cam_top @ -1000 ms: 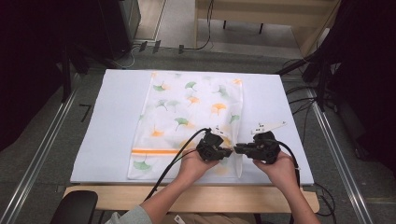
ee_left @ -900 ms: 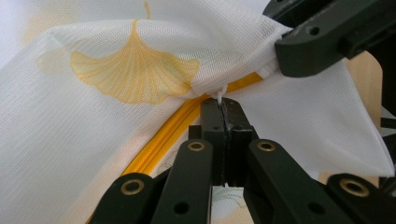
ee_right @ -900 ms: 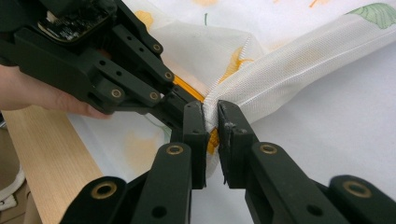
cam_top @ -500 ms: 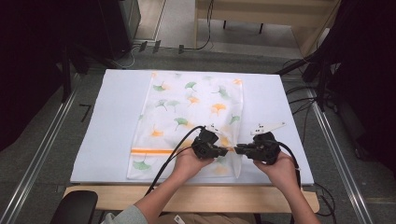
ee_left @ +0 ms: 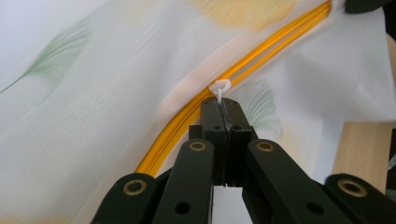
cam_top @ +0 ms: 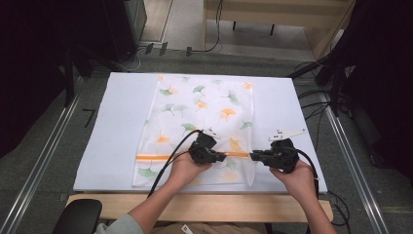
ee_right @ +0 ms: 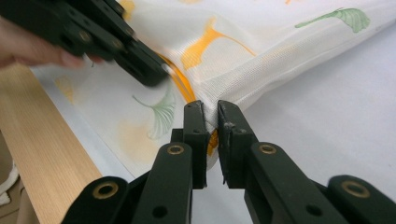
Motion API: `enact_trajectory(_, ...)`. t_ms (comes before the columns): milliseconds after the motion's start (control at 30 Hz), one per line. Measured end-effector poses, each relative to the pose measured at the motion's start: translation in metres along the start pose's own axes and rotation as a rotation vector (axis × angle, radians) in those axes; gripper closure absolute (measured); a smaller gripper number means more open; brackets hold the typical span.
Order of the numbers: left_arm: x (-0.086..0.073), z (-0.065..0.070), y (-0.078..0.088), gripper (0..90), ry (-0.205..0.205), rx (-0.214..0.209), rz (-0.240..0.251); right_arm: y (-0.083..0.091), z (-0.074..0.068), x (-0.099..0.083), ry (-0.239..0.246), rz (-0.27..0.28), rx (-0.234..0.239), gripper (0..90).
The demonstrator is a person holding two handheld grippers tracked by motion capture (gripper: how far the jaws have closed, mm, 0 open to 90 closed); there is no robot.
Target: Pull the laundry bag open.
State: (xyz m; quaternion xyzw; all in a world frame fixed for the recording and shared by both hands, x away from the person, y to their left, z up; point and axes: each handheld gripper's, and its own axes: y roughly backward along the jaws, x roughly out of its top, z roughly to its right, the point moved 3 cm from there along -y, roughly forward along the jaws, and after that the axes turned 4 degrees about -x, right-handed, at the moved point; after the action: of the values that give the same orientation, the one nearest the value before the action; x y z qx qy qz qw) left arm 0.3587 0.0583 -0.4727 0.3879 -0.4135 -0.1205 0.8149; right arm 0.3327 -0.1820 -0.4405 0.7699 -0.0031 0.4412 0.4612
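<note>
Here the mesh laundry bag (cam_top: 199, 122) lies flat on the white bench (cam_top: 112, 136), its long axis running away from the person, the orange zipper (cam_top: 156, 157) across its near end. The left gripper (ee_left: 223, 105) is clamped on the white zipper pull (ee_left: 219, 87); since a second ago it has slid right along the zipper. The right gripper (ee_right: 211, 116) pinches the bag's edge beside the zipper's end.

We see a mesh laundry bag (cam_top: 202, 124) of thin, finely woven white cloth, half sheer and matt, printed with green and orange ginkgo leaves. Its orange zipper (ee_left: 224, 88) looks like smooth plastic (the small white pull tab (ee_left: 219, 87) too). Both grippers' jaws are matt black plastic with brass-coloured rivets. The white table cover (cam_top: 112, 126) is smooth and matt; the table edge (cam_top: 204, 207) is pale wood.
</note>
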Motion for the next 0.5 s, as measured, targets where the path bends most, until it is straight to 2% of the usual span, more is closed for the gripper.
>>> enact_trajectory(100,-0.0030,-0.0011,0.0056,90.0,-0.005,-0.005,-0.004,-0.0024,0.0022,0.0002,-0.012,-0.003,0.003,84.5)
enact_trajectory(233,-0.0040,0.0007,0.0048,90.0,-0.013,-0.012,-0.006,-0.0027,0.0022,0.0001,-0.003,-0.005,-0.005,84.4)
enact_trajectory(333,-0.0033,-0.0005,0.0066,90.0,-0.004,-0.022,0.002,-0.0030,0.0035,-0.0013,-0.016,-0.005,0.002,84.3)
enact_trajectory(500,-0.0020,-0.0040,0.0041,90.0,0.008,-0.015,-0.003,-0.0045,0.0020,-0.0013,-0.010,-0.005,0.007,84.3)
